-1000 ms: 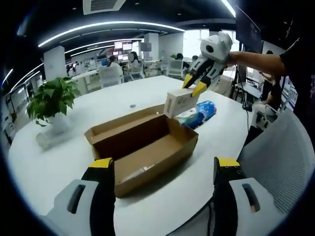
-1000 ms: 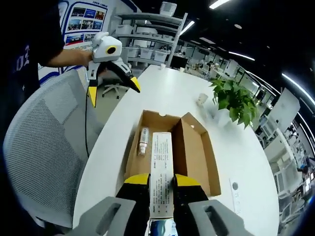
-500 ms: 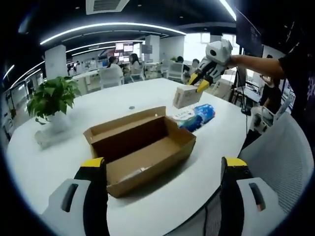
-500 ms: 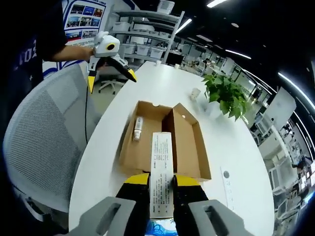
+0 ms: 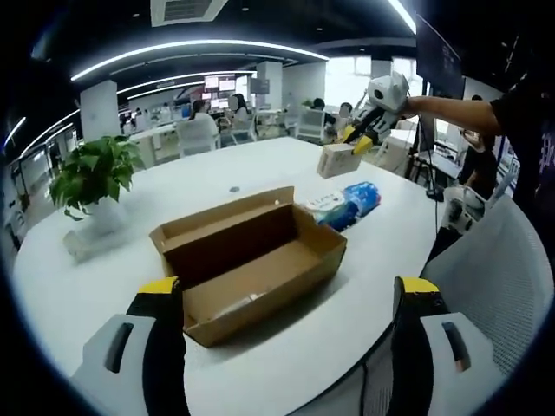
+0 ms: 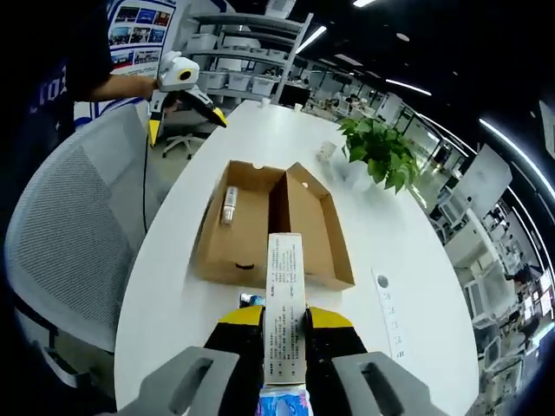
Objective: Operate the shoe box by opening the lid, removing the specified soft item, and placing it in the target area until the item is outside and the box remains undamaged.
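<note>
a white oval tabletop point(image 5: 260, 165) carries an open cardboard shoe box point(image 5: 251, 260), with a small bottle point(image 6: 229, 204) lying inside. the right gripper point(image 6: 284, 325), jaws pinching a small white carton point(image 6: 284, 312), holds it above a blue soft pack point(image 5: 349, 203) beside the box. the left gripper point(image 5: 282, 299) hovers, jaws spread wide.

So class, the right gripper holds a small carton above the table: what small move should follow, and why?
Probably lower the white carton onto bare table beside the open shoe box: the right gripper is shut on it, already outside the box.
</note>
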A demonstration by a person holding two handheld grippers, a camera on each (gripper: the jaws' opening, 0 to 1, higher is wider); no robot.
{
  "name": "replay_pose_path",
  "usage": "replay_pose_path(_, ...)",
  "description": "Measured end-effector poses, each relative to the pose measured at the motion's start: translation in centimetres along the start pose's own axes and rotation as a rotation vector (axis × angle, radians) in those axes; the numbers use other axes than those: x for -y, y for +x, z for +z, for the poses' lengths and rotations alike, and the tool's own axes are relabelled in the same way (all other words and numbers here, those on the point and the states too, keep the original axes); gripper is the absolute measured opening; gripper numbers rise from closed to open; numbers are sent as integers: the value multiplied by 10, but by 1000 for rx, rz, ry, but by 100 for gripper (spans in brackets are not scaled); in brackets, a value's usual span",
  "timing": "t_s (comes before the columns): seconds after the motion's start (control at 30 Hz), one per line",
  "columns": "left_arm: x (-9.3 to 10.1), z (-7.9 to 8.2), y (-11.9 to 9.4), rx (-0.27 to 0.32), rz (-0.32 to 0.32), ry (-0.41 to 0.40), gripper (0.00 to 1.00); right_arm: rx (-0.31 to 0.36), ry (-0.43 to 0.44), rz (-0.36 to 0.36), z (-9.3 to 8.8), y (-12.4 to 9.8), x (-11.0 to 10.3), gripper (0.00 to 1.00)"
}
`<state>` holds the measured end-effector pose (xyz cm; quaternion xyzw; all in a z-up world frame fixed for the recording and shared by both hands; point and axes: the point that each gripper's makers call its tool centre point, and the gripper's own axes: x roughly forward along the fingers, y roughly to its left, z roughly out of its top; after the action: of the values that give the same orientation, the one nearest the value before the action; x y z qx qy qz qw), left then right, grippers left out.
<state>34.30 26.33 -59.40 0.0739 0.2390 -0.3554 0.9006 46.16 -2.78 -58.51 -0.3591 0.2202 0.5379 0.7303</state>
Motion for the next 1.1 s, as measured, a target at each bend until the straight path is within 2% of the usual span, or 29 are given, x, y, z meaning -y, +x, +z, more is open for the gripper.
replay_pose_path(0.4, 5, -4, 1, 0, -3, 5, 99, -52, -3, -15, -43, -18, 12, 13)
replay_pose_path(0.53, 5, -5, 0, 5, 4, -1, 99, -86, -2, -20, -62, -19, 19, 13)
replay_pose_path(0.8, 1, -8, -7, 10, 33, -1, 99, -129, 10, -10, -95, -15, 28, 13)
replay_pose_path(1.1, -2, -11, -10, 6, 61, -12, 99, -187, 13, -5, -133, -1, 42, 13)
